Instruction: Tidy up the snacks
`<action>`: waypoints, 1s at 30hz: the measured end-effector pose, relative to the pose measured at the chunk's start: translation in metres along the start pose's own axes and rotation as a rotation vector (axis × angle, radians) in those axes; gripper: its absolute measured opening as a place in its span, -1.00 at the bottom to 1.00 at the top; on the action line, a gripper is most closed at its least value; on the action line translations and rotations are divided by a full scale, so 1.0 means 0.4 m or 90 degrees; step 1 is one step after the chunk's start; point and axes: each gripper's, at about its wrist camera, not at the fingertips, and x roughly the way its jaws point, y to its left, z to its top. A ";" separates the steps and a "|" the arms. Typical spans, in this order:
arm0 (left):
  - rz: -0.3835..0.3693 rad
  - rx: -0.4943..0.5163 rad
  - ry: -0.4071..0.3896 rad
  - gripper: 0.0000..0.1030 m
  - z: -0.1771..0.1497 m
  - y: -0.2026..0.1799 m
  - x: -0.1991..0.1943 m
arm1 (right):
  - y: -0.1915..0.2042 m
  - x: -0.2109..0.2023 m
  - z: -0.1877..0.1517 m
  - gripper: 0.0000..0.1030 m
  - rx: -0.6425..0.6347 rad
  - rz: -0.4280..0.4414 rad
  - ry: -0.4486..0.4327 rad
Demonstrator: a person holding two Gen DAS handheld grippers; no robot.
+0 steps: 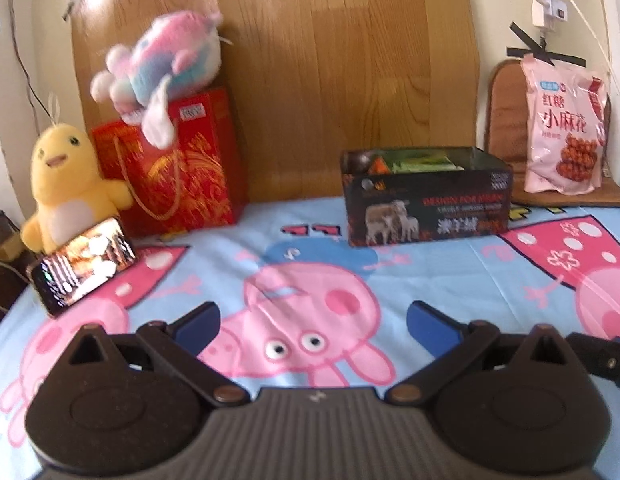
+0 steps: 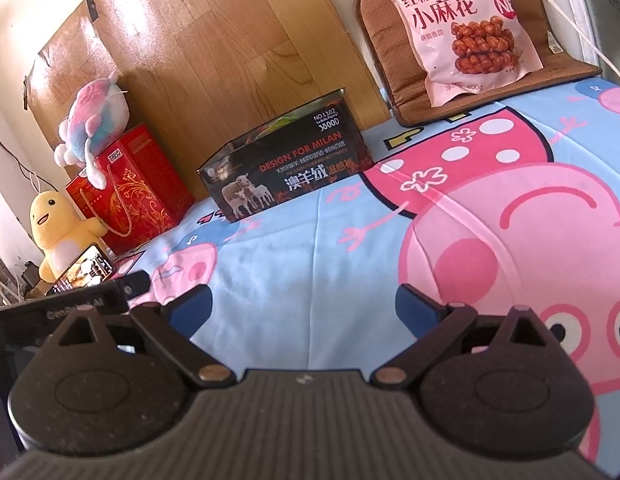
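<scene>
Grippers, left [image 1: 313, 320] and right [image 2: 303, 307], we held wide apart, gripping nothing. Pink snack bag [image 2: 456, 26] leaned on brown cushion [image 2: 380, 36], right of black box [image 1: 426, 196]. Next, probably: right reaches for bag.

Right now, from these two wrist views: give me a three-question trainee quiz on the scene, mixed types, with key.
1. True or false: the left gripper is shut on a snack.
2. What sits on the red gift bag? A) yellow duck B) pink-and-blue plush C) phone
3. Fill in: the pink snack bag leans on a brown ___.

Key: 1 false, both it and the right gripper are open and empty; 2 B, pink-and-blue plush; 3 cushion.
</scene>
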 end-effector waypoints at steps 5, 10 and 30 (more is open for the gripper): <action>-0.003 -0.007 -0.003 1.00 0.006 0.004 -0.008 | 0.000 -0.001 0.000 0.93 0.000 0.001 0.001; -0.032 -0.024 -0.003 1.00 0.009 0.015 -0.011 | 0.001 -0.001 0.000 0.93 -0.001 0.001 -0.001; -0.037 -0.045 -0.124 1.00 0.029 0.029 -0.114 | -0.001 0.002 0.007 0.93 -0.002 0.002 0.004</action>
